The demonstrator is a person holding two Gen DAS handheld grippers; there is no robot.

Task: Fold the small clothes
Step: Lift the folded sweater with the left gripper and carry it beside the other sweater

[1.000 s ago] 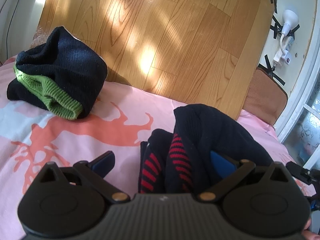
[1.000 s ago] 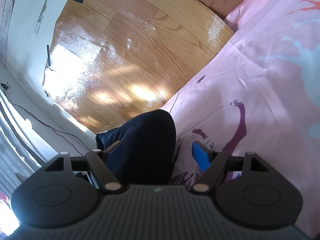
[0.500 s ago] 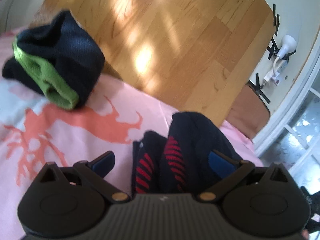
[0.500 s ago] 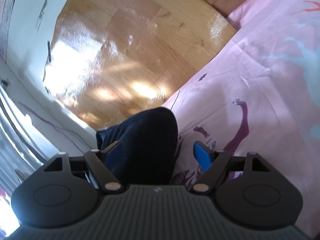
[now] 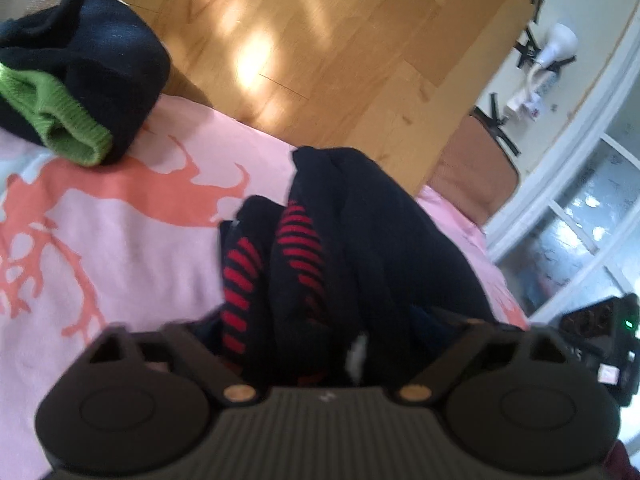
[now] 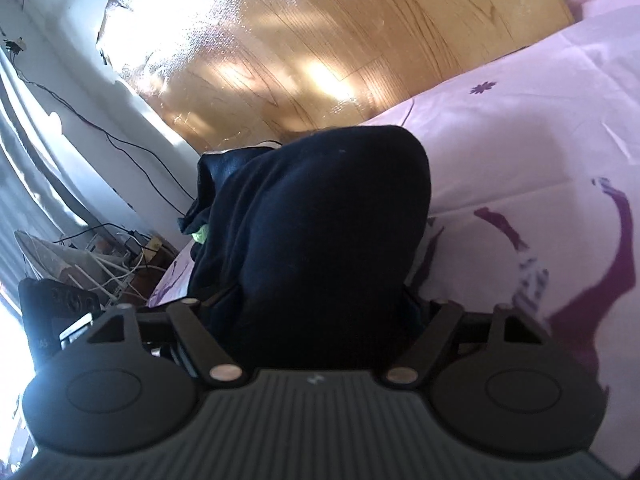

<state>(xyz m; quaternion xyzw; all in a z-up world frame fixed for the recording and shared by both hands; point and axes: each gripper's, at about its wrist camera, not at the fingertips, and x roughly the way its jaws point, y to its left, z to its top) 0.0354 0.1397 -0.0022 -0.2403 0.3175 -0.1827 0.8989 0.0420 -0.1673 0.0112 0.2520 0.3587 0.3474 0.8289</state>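
Note:
A black garment with red stripes (image 5: 296, 236) lies bunched on the pink sheet (image 5: 132, 240) and fills the gap of my left gripper (image 5: 320, 320). Its jaws are closing, and both pads are buried in the cloth, so I cannot see them pressing. In the right wrist view a dark navy garment (image 6: 320, 216) bulges between and over the fingers of my right gripper (image 6: 320, 304). Those jaws are closing on it and the pads are hidden. A rolled black garment with a green cuff (image 5: 80, 80) sits at the far left near the sheet's edge.
The wooden floor (image 5: 320, 40) starts just past the sheet's far edge. A brown cushion (image 5: 472, 176) and a window frame (image 5: 568, 208) are to the right. Cables and a fan (image 6: 80, 256) lie on the floor at the left. The other gripper's body (image 5: 600, 332) shows at the right edge.
The left jaws have narrowed around the striped garment and the view has tilted. The right gripper has pushed forward into the dark garment, which now covers the blue pad that showed before.

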